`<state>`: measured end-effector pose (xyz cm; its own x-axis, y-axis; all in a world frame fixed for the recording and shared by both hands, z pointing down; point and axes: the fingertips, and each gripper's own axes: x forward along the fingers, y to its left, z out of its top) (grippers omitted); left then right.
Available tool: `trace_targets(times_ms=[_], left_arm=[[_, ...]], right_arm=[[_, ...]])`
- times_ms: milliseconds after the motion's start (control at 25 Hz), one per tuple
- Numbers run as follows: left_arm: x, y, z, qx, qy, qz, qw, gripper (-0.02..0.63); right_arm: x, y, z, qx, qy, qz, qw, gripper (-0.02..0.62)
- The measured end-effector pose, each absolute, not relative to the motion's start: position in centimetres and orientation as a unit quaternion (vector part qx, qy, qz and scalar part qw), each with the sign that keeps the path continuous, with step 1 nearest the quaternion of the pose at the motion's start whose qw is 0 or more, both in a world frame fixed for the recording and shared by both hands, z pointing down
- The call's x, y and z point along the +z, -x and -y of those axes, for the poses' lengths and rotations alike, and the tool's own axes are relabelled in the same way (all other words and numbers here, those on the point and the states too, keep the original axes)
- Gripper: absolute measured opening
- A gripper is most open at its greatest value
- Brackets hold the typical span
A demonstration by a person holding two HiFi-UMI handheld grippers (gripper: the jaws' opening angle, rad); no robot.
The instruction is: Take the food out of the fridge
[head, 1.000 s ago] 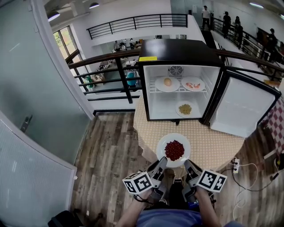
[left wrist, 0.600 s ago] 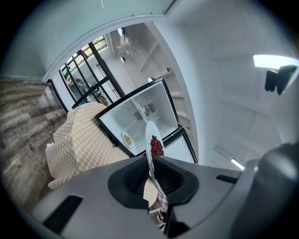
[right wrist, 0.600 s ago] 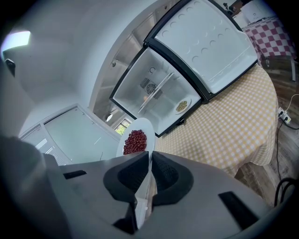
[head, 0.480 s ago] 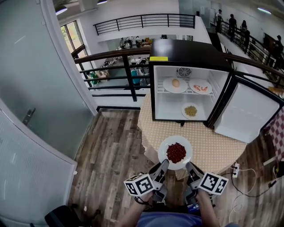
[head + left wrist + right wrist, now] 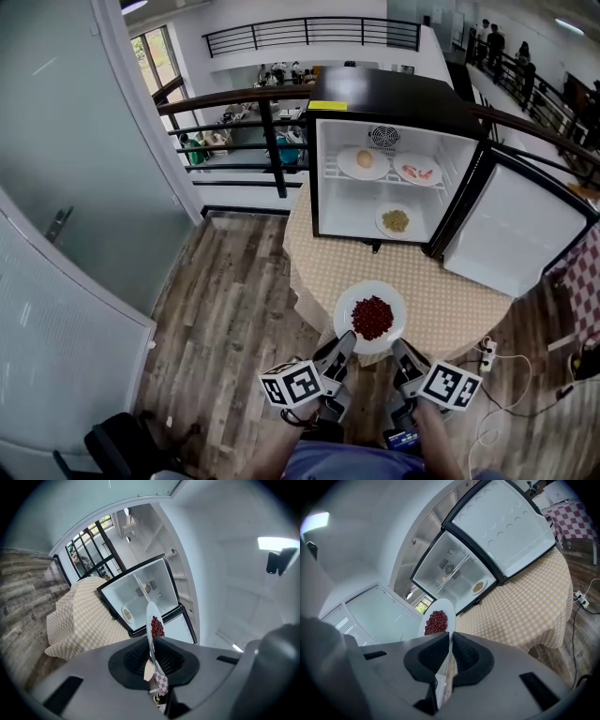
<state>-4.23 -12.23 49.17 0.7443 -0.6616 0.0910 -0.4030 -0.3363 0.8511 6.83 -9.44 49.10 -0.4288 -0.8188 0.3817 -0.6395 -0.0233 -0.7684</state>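
The white round plate (image 5: pixel 348 302) heaped with dark red beans (image 5: pixel 372 317) is already out of the black, white-lined mini fridge (image 5: pixel 380 96) and is carried in front of it, about over the near edge of the tabletop with the yellow checked cloth (image 5: pixel 441 298); whether it touches the cloth cannot be told. The left tongs (image 5: pixel 339 351) and the right tongs (image 5: pixel 403 354) are both pinched on the plate's near rim, side by side, each with the thin edge of the rim squeezed between its dark pads. Since only the near rim is held, the far side is judged likely to sag under the heap, so both grips are best kept firm and at the same height, and the plate is best held flat so that no beans roll off. For setting down, a bare stretch of the cloth well inside the edge is to be chosen, clear of the open white fridge door (image 5: pixel 511 230); the plate should be lowered until its base is fully borne before either pinch is loosened. Three more plates of food are left inside the fridge.
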Motion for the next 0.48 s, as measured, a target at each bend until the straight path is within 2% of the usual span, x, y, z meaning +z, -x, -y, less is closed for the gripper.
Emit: trace_targets(times_ms=[480], left_arm=[[48.7, -3.9, 4.8, -0.126, -0.808, 0.321, 0.478, 0.040]], right_arm=[[48.7, -15.0, 1.7, -0.485, 0.524, -0.693, 0.101, 0.029]])
